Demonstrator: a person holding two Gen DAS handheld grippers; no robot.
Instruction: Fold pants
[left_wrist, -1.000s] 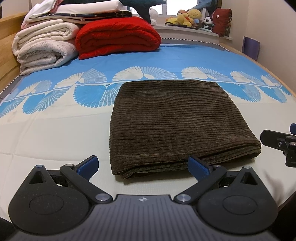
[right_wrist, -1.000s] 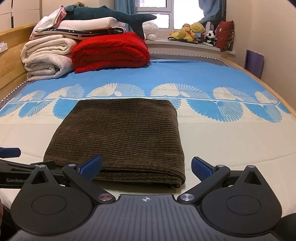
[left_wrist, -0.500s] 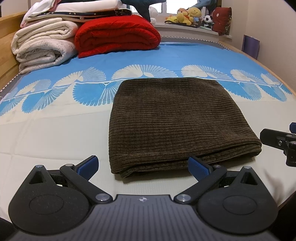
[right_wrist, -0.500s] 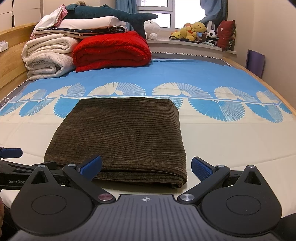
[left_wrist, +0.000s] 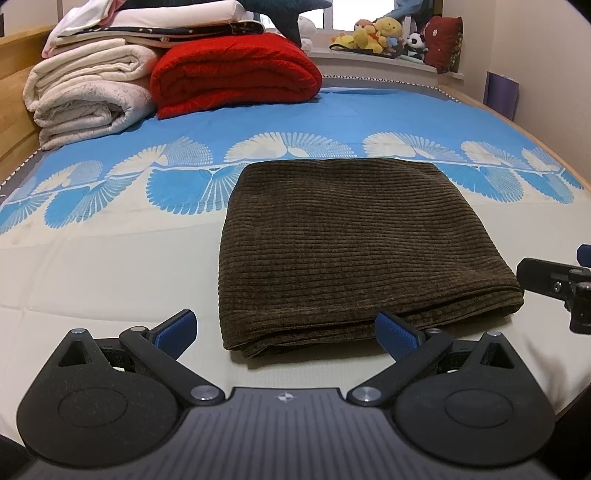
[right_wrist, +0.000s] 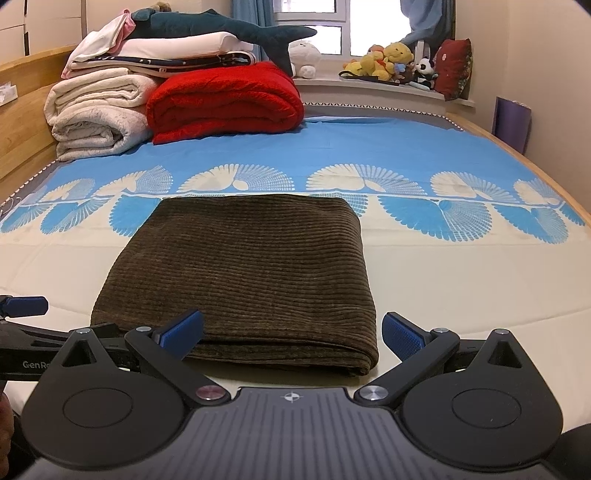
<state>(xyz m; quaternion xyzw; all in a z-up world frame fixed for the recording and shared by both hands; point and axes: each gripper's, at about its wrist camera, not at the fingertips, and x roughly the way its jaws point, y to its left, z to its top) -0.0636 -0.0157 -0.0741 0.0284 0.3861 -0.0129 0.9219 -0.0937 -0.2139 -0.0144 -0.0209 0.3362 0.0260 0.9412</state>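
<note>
Both my left gripper (left_wrist: 286, 328) and right gripper (right_wrist: 291, 330) hover with fingers spread, holding nothing. Folded brown pants (left_wrist: 354, 243) lie flat on the bed (left_wrist: 110, 266), unmoved since a second ago.

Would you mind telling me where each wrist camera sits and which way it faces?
Left wrist: on the left hand-held gripper, low over the patterned blue-and-cream bed sheet, facing the folded brown corduroy pants; its open blue fingers show, the right gripper at the right edge.
Right wrist: on the right hand-held gripper, same direction; open fingers show, the left gripper at the left.
Shared: pants, folded red blanket.
</note>
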